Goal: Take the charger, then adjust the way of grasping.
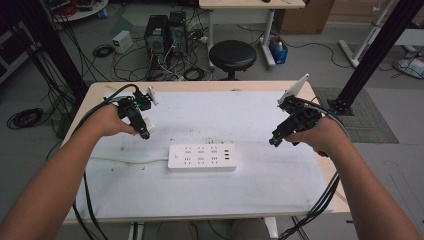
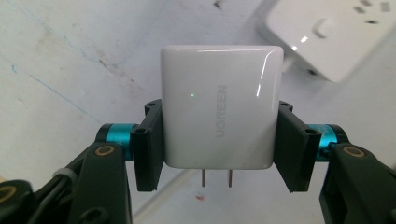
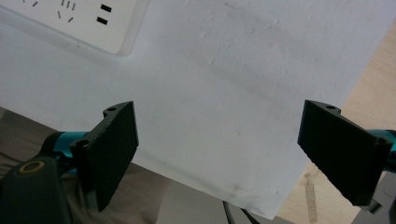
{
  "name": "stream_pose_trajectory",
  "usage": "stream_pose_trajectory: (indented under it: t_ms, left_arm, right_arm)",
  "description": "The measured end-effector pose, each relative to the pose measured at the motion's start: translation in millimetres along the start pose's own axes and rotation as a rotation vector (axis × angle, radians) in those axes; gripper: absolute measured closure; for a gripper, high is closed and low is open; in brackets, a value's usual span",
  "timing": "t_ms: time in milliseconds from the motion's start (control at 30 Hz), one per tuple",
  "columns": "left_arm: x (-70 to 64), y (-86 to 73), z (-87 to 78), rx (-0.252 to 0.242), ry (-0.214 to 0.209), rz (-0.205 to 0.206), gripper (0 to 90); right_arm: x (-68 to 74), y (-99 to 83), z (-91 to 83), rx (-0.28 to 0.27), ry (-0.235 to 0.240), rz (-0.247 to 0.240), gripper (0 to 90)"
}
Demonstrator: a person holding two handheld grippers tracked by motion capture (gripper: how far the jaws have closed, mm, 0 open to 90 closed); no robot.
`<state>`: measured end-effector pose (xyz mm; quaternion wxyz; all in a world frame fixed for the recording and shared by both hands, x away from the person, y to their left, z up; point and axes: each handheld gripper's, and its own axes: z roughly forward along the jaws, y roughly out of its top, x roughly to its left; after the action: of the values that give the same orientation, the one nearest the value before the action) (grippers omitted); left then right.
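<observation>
Left gripper view: left gripper (image 2: 217, 144) is clamped on the white charger (image 2: 220, 107), one black pad on each flat side. Grip sits low on the body, near the prong end, so the two metal prongs (image 2: 216, 178) stick out bare below the pads toward the camera. "UGREEN" print faces up; a small green dot glints on the casing. Side grip leaves the prong face free, which I judge suits plugging in.

Beyond the charger: white mat (image 2: 70, 60), scuffed and stained, and a corner of the white power strip (image 2: 336, 37) at upper right, apart from the charger.

High view: left gripper (image 1: 142, 129) holds the charger (image 1: 149, 126) above the mat, left of and slightly behind the power strip (image 1: 201, 157). The two are near, not touching. Strip lies flat mid-table with sockets up and its white cord (image 1: 130, 160) running off to the left.

Right gripper view: right gripper (image 3: 238, 154) stands wide apart, nothing between the pads. It hovers over the mat's edge; a corner of the strip (image 3: 79, 23) is at upper left.

High view: right gripper (image 1: 276, 140) sits right of the strip, well apart from the charger. Judgement: positioned to steady the strip while the left brings the charger in. Insertion not yet begun; the prongs must first be turned down toward the sockets.
</observation>
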<state>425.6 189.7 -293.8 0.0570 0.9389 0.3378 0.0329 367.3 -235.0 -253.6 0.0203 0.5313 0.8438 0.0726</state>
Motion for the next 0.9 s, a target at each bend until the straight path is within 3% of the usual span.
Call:
stream_pose_trajectory:
  t_ms: [100,400,567,767,900]
  left_arm:
    - [-14.5,-3.1,-21.4,-0.009,0.011,0.008,42.5]
    - [-40.0,-10.5,-54.3,-0.014,0.030,0.024,42.5]
    - [-48.9,-16.1,-61.4,-0.012,0.027,0.032,42.5]
    - [-61.6,-21.5,-68.8,-0.044,0.011,0.087,42.5]
    - [-71.1,-19.7,-66.6,-0.049,-0.006,0.146,42.5]
  right_arm:
    - [2.9,-1.0,-2.7,-0.005,-0.003,-0.016,11.8]
    - [7.2,-4.2,-7.8,-0.003,-0.005,-0.024,11.8]
    - [9.3,-5.0,-7.5,0.000,-0.008,-0.032,11.8]
    - [15.7,-4.2,-10.1,-0.014,0.002,-0.033,11.8]
    - [20.3,-3.5,-10.2,-0.016,0.010,-0.034,11.8]
